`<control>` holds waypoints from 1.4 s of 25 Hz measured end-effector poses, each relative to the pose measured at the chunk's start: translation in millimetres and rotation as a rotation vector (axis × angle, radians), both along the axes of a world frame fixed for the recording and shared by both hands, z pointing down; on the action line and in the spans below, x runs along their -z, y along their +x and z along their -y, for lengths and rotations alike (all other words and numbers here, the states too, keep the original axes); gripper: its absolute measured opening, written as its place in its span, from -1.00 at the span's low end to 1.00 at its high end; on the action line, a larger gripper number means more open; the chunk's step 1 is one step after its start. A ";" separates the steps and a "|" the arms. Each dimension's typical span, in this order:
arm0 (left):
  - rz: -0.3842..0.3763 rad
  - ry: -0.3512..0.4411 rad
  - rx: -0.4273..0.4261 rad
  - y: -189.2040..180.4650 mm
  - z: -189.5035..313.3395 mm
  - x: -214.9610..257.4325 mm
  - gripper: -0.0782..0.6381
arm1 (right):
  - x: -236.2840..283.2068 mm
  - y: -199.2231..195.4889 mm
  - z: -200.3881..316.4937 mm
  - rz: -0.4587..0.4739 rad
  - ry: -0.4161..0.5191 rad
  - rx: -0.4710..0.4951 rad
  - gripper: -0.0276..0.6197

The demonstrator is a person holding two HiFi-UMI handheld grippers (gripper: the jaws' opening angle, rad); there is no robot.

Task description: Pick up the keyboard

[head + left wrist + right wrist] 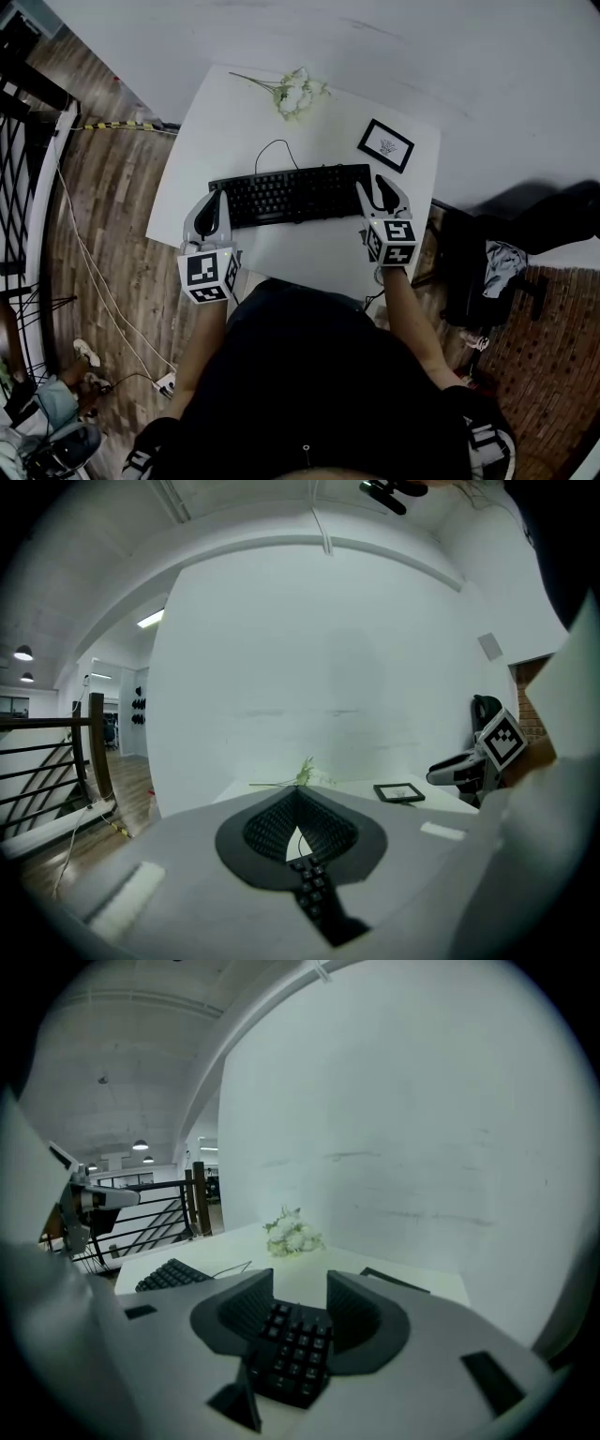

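Keyboard (291,194): black, flat on the white table (309,258), long side running across the head view, roughly mid-table. Its thin cable (272,150) looped off the far edge toward the back of the table.

Left gripper (214,208): sat at the keyboard's left end, marker cube toward the person. In the left gripper view the two dark pads met at their tips, so the jaws were closed with nothing clamped between them. A narrow strip of keys showed below them through the slot. Contact with the keyboard could not be judged.

Right gripper (375,192): sat at the keyboard's right end. In the right gripper view the jaws stood clearly apart, one to each side of the keyboard's end block of keys, which filled the gap between them. The pads were not pressing on it. Whether the jaw tips rested on the table could not be told.

Other items on the table: a sprig of pale flowers (295,91) near the far edge; a small black-framed picture (385,145) lying flat toward the far right corner. Both were well apart from the keyboard
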State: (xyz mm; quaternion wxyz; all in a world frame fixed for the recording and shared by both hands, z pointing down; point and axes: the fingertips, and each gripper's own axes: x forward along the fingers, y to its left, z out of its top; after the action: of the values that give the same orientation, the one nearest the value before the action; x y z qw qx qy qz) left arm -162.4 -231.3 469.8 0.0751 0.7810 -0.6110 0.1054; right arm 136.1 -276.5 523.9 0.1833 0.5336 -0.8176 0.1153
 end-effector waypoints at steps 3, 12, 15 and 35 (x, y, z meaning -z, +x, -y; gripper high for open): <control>0.007 -0.028 0.001 -2.5 2.5 -10.3 -0.75 | -22.3 7.2 1.4 -0.020 -0.059 -0.005 -0.38; 0.006 -0.084 -0.001 -4.0 6.6 -28.4 -0.75 | -76.9 20.9 1.5 -0.031 -0.235 0.006 -0.30; 0.001 -0.096 0.006 -6.3 8.5 -29.9 -0.75 | -92.0 22.7 3.3 -0.019 -0.295 0.015 -0.28; 0.002 -0.166 0.024 -11.1 16.6 -50.8 -0.75 | -140.0 32.6 8.5 0.132 -0.668 0.060 -0.23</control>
State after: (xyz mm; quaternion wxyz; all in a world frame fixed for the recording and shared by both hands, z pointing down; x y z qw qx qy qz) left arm -173.5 -247.8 520.6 0.1403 0.7645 -0.6097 0.1556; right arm 168.7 -285.0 663.9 0.2979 0.4113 -0.7601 0.4054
